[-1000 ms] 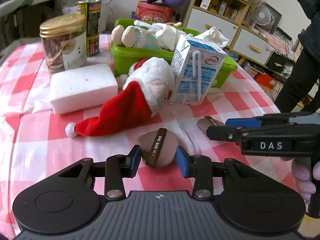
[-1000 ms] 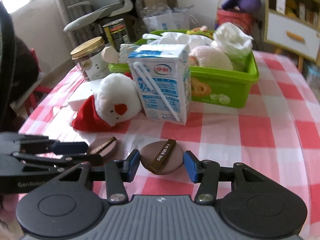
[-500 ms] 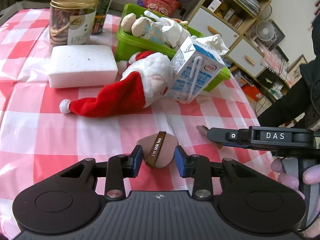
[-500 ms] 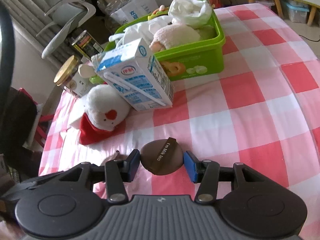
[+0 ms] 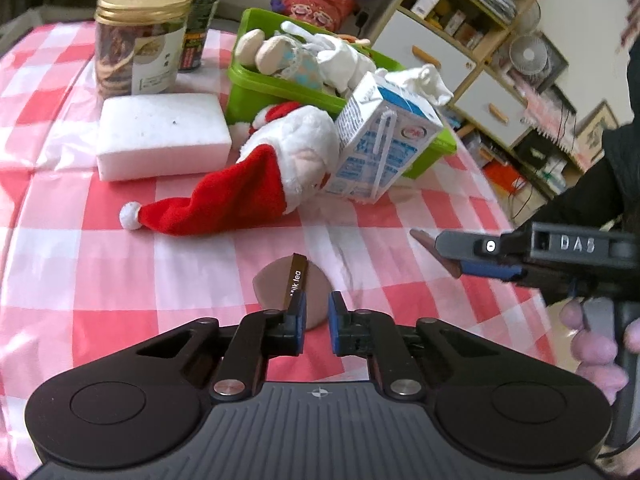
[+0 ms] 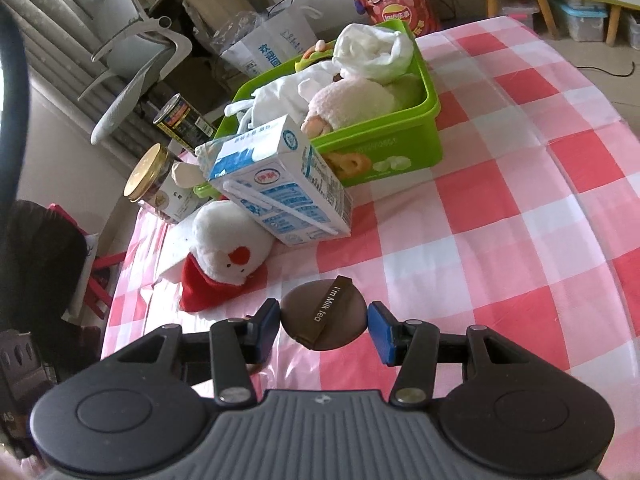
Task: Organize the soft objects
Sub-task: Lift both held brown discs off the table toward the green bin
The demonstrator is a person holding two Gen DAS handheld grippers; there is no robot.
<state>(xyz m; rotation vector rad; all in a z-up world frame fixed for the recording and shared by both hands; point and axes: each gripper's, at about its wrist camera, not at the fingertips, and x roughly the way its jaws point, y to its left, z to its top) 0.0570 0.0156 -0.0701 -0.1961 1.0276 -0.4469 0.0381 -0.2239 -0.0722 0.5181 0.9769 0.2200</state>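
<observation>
Left wrist view, left to right: white sponge block point(image 5: 162, 136) at upper left on the checked bench point(image 5: 72, 264); Santa plush point(image 5: 256, 176) at centre beside the milk carton point(image 5: 384, 148), with the green basket point(image 5: 280, 88) of soft toys behind. Low centre, the left gripper point(image 5: 316, 320) has its jaws closed on a brown puff point(image 5: 290, 284). Right wrist view: the right gripper point(image 6: 323, 326) clamps a second brown puff point(image 6: 323, 316) at lower centre.
</observation>
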